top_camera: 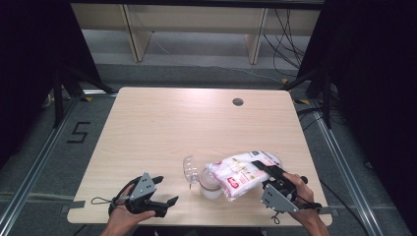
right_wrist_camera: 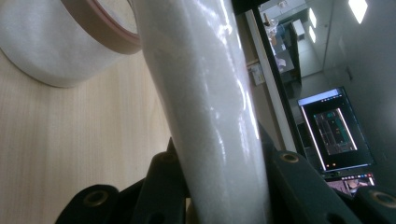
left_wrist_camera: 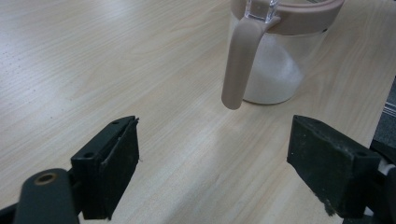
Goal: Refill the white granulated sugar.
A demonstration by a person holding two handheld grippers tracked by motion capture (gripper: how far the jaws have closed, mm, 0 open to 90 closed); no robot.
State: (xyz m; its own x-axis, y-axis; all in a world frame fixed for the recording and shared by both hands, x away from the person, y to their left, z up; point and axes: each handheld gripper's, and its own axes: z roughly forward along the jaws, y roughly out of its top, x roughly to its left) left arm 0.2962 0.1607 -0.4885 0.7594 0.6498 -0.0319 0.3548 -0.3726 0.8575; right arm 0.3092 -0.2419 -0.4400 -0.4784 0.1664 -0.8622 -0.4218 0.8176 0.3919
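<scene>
Right gripper clamps a white bag w/ red print, jaws pinched on the bag's lower end, a person's right hand behind it. Bag is tilted, its upper end over the open mouth of a clear jar standing near the front edge of a light wood table. Whether bag and jar rim touch can't be told. Jar has a pinkish rim & handle, white granules in its lower part, and a clear flip lid swung open on the side away from the bag. Seen from the right gripper view, the bag runs as a glossy white column up between the two black jaws, w/ the jar just beside it, pink rim facing the bag.

Left gripper sits on the table well left of the jar, held in the person's left hand, jaws spread wide w/ nothing between them. Its own view looks along the tabletop at the jar, handle hanging down toward the camera, bare wood between the pads & the jar.

Round dark cable hole lies in the tabletop far behind the jar; floor marking "5" off the table's left side
</scene>
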